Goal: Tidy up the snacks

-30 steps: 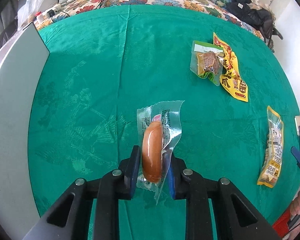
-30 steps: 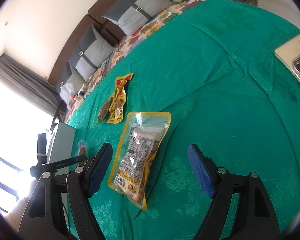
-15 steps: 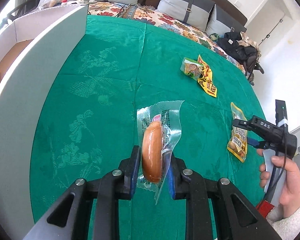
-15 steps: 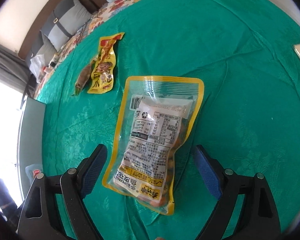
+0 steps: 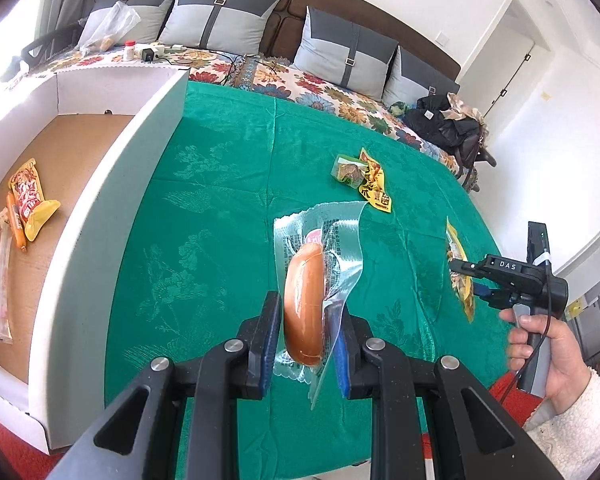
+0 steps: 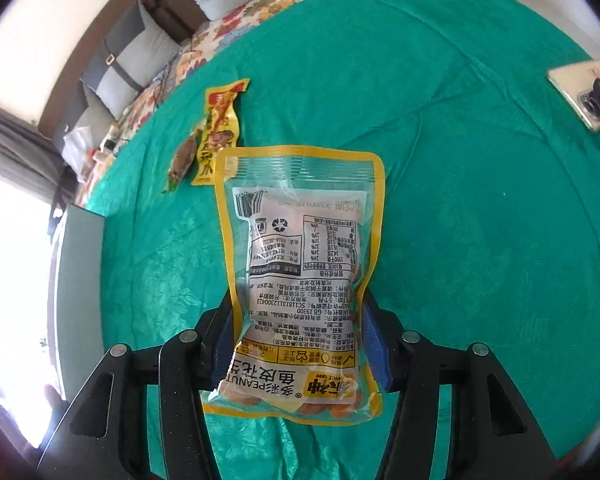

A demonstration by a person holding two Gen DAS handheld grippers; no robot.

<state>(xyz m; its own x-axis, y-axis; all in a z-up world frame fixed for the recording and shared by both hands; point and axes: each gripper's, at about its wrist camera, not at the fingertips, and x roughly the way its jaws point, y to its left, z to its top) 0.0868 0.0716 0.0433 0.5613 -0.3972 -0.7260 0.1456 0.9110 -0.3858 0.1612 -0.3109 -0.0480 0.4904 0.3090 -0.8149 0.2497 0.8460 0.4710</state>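
Note:
My left gripper (image 5: 306,338) is shut on a sausage in a clear wrapper (image 5: 305,304) and holds it above the green tablecloth (image 5: 220,200), to the right of the white cardboard box (image 5: 112,216). My right gripper (image 6: 298,344) has its blue pads against both sides of a yellow-edged peanut bag (image 6: 300,264) lying on the cloth. That gripper (image 5: 466,276) and bag (image 5: 458,264) also show in the left wrist view at the right. A yellow packet (image 5: 374,188) and a small green packet (image 5: 346,168) lie farther back.
The box holds several snacks, among them a red-yellow packet (image 5: 28,196). A phone (image 6: 580,92) lies at the right of the cloth. A sofa with grey cushions (image 5: 340,56) stands behind. The person's hand (image 5: 548,344) holds the right gripper.
My left gripper has risen and swung left with the sausage, bringing the box interior into view. My right gripper has moved onto the peanut bag and closed its jaws against it.

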